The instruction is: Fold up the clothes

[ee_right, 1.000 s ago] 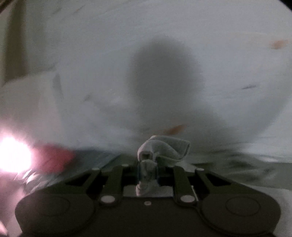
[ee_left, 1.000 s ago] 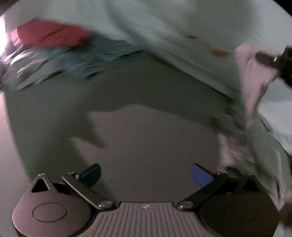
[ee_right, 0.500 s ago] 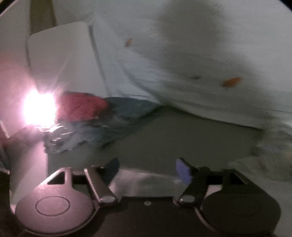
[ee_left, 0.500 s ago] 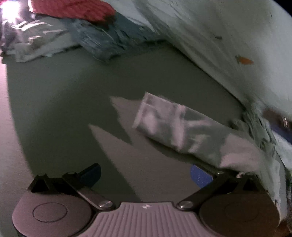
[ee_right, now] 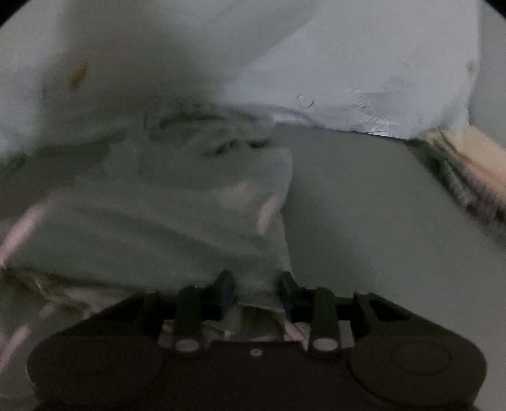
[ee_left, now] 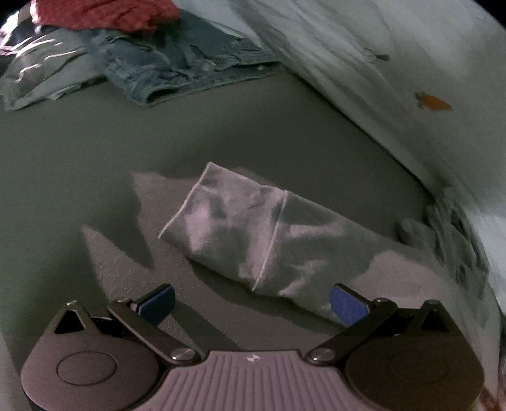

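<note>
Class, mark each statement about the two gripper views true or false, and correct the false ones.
1. The left gripper is open and holds nothing. True.
2. The right gripper has its jaws closed on the pale garment. True.
3. The red garment lies under the jeans. False: it lies on top of the pile.
4. The folded pale cloth sits on the white bedding. False: it lies on the grey surface.

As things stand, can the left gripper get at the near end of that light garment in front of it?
Probably yes. The left gripper is open and empty, the light garment lies flat on the grey surface just ahead, and nothing sits between. Its far end is clamped in the right gripper.
</note>
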A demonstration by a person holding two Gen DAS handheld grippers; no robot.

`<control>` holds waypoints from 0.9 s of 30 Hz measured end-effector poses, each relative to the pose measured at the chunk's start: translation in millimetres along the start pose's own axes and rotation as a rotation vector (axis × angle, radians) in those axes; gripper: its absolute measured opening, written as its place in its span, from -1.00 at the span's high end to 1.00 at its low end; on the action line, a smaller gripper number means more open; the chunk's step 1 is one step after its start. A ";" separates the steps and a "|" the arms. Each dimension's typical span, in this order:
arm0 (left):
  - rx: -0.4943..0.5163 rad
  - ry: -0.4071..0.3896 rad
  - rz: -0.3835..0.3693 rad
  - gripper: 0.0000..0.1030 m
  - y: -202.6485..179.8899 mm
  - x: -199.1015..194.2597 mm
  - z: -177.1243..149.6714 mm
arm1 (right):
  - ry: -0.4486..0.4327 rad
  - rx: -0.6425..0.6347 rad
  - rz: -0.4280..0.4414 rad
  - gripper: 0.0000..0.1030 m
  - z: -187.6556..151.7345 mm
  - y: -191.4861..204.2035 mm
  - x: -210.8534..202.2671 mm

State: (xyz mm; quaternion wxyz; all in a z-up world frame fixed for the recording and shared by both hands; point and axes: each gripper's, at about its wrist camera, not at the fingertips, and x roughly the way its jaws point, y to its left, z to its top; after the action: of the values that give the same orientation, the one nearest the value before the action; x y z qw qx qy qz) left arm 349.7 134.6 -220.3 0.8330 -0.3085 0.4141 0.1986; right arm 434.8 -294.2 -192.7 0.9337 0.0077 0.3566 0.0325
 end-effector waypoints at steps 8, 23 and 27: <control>-0.049 -0.077 0.084 -1.00 -9.6 9.5 6.2 | -0.056 -0.005 0.037 -0.24 -11.4 -3.2 11.0; 0.376 -0.454 0.180 0.96 -166.1 -23.5 15.1 | -0.051 0.028 0.023 -0.39 -10.2 -10.0 16.8; 0.505 -0.464 -0.081 0.96 -235.7 -66.8 -5.1 | -0.003 0.034 0.036 -0.39 -8.2 -17.3 10.8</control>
State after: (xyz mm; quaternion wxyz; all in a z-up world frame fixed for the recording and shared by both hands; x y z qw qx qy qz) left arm 446.3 -46.2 -86.0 0.9623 -0.0555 0.2370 0.1216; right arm 438.3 -310.9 -206.7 0.9332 0.0298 0.3556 0.0432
